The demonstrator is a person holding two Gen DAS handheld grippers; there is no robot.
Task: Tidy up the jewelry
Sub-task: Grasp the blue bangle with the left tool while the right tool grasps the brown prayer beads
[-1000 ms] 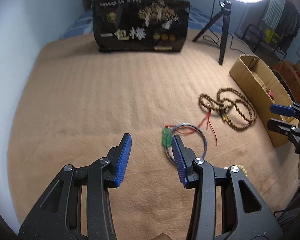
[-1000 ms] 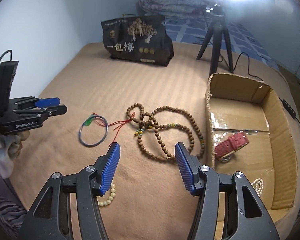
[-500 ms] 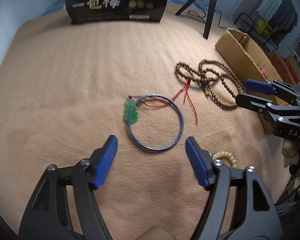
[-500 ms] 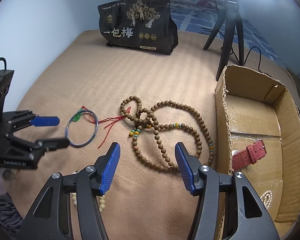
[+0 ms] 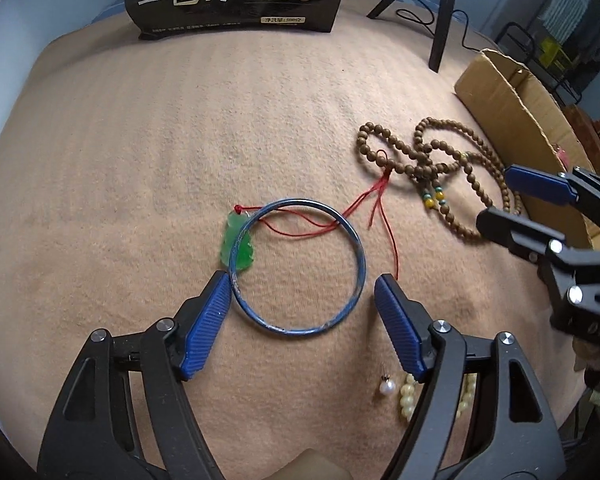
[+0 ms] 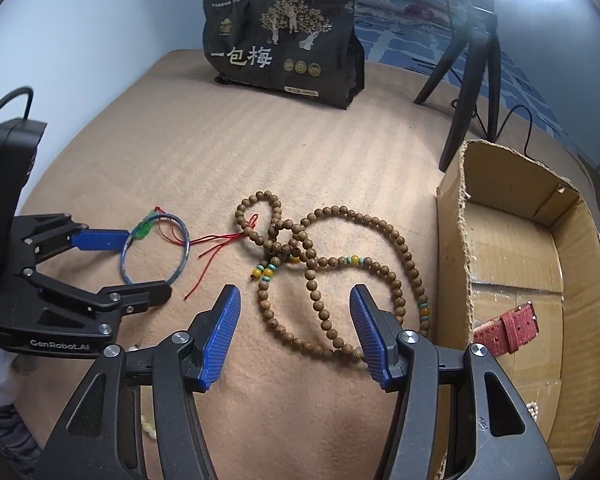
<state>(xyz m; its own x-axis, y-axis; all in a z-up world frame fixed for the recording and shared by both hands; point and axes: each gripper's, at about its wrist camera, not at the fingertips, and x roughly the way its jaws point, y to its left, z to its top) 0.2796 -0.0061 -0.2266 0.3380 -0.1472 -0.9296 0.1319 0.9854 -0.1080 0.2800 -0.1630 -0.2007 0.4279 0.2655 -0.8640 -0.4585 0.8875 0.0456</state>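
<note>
Two grippers are working over a tan blanket [image 5: 140,140]. Left gripper [image 5: 302,300] is standing wide open, its blue fingers [image 5: 208,320] straddling a blue bangle [image 5: 296,266] — left pad is touching or just beside the ring's outer edge, right pad is sitting just clear of it. Nothing is being gripped. Bangle is lying flat, overlapping a green pendant [image 5: 238,244] at its left rim; the pendant's red cord [image 5: 376,200] is trailing across the ring toward a brown bead necklace [image 5: 428,164].

Right gripper [image 6: 296,324] is also gaping wide and holding nothing, hovering over the near loops of the necklace [image 6: 320,264]; whether its pads are touching the beads, cannot tell.

Cream beads [image 5: 406,400] and a pearl [image 5: 387,387] are lying near the left gripper's right finger, partly hidden by it.

Cardboard box [image 6: 456,248] is sitting at the right, just beside the necklace — a red strap [image 6: 508,326] is lying inside. Black bag [image 6: 280,44] and tripod [image 6: 472,72] are standing at the far edge.
</note>
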